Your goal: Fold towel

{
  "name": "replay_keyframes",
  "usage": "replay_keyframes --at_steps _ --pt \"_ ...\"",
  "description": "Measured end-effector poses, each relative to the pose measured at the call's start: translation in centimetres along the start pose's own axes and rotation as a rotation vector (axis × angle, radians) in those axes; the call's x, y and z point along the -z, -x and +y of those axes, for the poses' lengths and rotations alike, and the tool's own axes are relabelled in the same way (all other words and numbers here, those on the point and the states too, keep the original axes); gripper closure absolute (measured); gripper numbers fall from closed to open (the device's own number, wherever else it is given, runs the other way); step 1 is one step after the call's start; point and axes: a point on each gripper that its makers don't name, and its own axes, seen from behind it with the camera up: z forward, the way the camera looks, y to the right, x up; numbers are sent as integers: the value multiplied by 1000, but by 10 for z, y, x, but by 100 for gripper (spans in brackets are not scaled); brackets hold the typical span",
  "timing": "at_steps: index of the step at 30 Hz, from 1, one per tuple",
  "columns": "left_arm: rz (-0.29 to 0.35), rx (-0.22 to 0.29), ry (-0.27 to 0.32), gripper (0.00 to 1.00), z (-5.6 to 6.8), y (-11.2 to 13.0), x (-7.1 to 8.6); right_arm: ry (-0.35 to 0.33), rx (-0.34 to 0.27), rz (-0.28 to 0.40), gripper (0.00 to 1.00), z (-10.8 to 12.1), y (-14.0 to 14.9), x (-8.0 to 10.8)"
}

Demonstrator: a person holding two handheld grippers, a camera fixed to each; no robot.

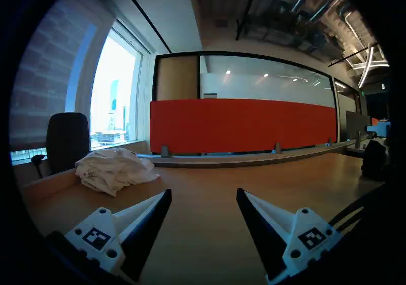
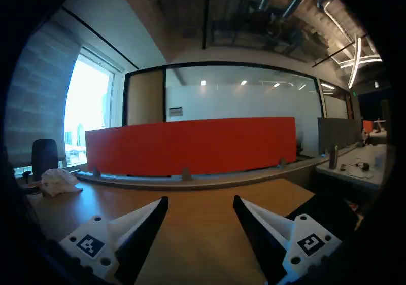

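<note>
Pointing across the smooth brown wooden desk [image 1: 284, 176], the left gripper [image 1: 203, 191] has its jaws spread wide, holding nothing. Right gripper [image 2: 200, 199] likewise: jaws wide apart, empty. Crumpled white cloth towel [image 1: 114, 169] lies bunched in a soft heap at the desk's far left corner, well apart from both grippers. Black padded office chair [image 1: 67, 140] stands just behind the towel. Long matte red divider panel [image 1: 243, 125] runs along the desk's back edge. Open desk surface lies between jaws and towel.
</note>
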Motion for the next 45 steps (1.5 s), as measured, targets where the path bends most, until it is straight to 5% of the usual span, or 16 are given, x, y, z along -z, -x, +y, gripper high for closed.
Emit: replay_keyframes --at_steps 24,45 --pt "0 0 0 6 0 0 0 10 -76 -14 1 14 53 2" --pt "0 0 0 6 0 0 1 7 -42 -5 1 16 59 8"
